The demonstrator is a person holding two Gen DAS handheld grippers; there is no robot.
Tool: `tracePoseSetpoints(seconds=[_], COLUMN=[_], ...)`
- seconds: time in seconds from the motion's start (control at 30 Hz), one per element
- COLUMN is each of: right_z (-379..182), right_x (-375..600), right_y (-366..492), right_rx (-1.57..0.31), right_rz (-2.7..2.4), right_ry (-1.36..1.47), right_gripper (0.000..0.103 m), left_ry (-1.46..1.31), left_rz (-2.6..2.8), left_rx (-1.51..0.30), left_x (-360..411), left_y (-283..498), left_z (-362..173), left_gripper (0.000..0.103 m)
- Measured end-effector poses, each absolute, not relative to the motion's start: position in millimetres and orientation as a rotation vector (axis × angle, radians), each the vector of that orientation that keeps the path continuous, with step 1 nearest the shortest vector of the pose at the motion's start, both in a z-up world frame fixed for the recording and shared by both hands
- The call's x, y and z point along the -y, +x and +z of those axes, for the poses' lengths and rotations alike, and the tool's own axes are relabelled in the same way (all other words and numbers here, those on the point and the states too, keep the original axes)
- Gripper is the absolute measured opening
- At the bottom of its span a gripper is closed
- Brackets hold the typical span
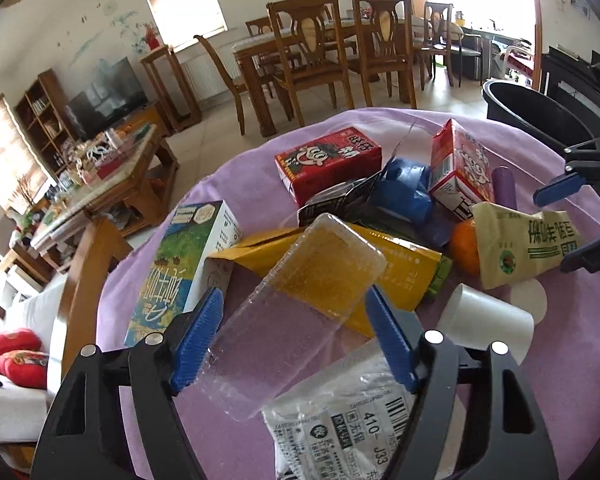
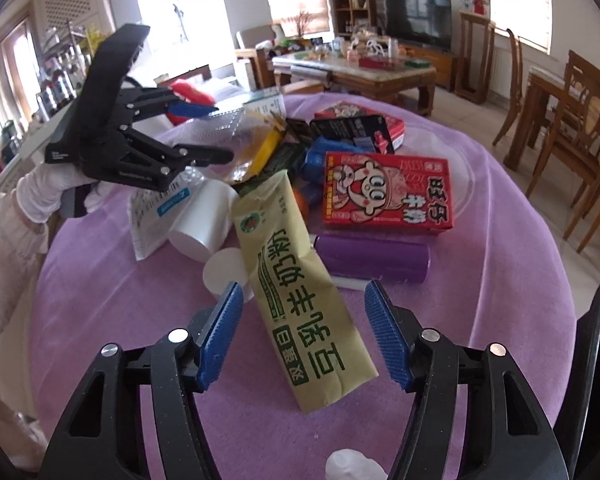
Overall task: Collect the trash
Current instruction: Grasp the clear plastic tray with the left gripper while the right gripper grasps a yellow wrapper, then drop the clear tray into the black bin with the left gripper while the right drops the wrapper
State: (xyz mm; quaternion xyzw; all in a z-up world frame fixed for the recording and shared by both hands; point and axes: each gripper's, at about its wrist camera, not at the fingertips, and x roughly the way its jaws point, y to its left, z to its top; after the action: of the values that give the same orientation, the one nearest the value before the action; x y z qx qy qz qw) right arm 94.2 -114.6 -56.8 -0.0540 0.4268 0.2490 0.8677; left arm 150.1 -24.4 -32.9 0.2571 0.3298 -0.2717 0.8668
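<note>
Left gripper (image 1: 294, 292) is angled down over the pile on the purple tablecloth (image 1: 580, 360), and it's got the clear plastic tray (image 1: 284, 320) lengthwise between its blue pads. Both pads sit right against the tray's long edges, so it looks clamped on. The tray's far end tilts up over a yellow pouch (image 1: 400, 264) just ahead of the fingertips. Under the tray's near end, right below the right-hand finger, lies a clear bag with a barcode label (image 1: 340, 420). Beside the left finger stands a tall green and blue box (image 1: 172, 272). Past the right finger, a white paper cup (image 1: 484, 320) lies on its side.

Over to the right gripper (image 2: 304, 292): jaws apart, released, straddling a beige pouch with green lettering (image 2: 300, 280). The pouch lies flat on the cloth, its near end between the pads, and there's a gap on each side, so no grip there. Just beyond the right pad sits a purple roll (image 2: 372, 258), touching the pouch's edge. Behind that is a red carton with a cartoon face (image 2: 384, 188).

From this side, the left gripper (image 2: 224, 133) shows up front-left, carried by a white-gloved hand (image 2: 48, 192), with the tray between its fingers above the heap.

From the left camera, a black bin (image 1: 540, 112) stands off the table's far right edge, beyond the right gripper (image 1: 550, 232).
</note>
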Motion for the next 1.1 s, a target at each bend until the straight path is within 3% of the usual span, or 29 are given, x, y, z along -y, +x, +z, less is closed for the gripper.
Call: tracePoseSetpoints(seconds=[0.03, 0.17, 0.2, 0.3, 0.43, 0.7, 0.83, 1.1], right_z=[-57.7, -62.8, -63.7, -64.5, -60.9, -38.6, -32.5, -9.3], right_x=[116.8, 130.1, 133.5, 136.7, 158.0, 197.4, 226.8, 369.4], right_y=[93.6, 85.9, 82.3, 73.6, 59.4, 37.5, 20.3, -14.9], right_rx=[-0.904, -0.921, -0.916, -0.897, -0.871, -0.788, -0.732, -0.566], right_rz=[0.531, 0.564, 0.564, 0.559, 0.580, 0.581, 0.581, 0.276], right_ry=[-0.106, -0.054, -0.043, 0.014, 0.112, 0.162, 0.235, 0.374], right_gripper=[0.051, 0.042, 0.039, 0.021, 0.010, 0.008, 0.008, 0.008], left_ry=[0.536, 0.461, 0.441, 0.393, 0.325, 0.229, 0.192, 0.087], left_rz=[-0.573, -0.570, -0.567, -0.540, -0.506, -0.503, -0.556, -0.788], left_rx=[-0.685, -0.690, -0.694, -0.672, -0.569, -0.412, -0.427, -0.519], left_x=[25.6, 19.4, 17.8, 9.5, -0.7, 12.6, 39.4, 169.7], left_y=[148.8, 149.8, 149.7, 143.4, 115.6, 52.5, 40.6, 44.1], left_z=[-32.9, -29.7, -29.1, -24.4, 1.0, 59.4, 69.6, 61.6], left_gripper=[0.069, 0.042, 0.039, 0.037, 0.038, 0.038, 0.038, 0.038])
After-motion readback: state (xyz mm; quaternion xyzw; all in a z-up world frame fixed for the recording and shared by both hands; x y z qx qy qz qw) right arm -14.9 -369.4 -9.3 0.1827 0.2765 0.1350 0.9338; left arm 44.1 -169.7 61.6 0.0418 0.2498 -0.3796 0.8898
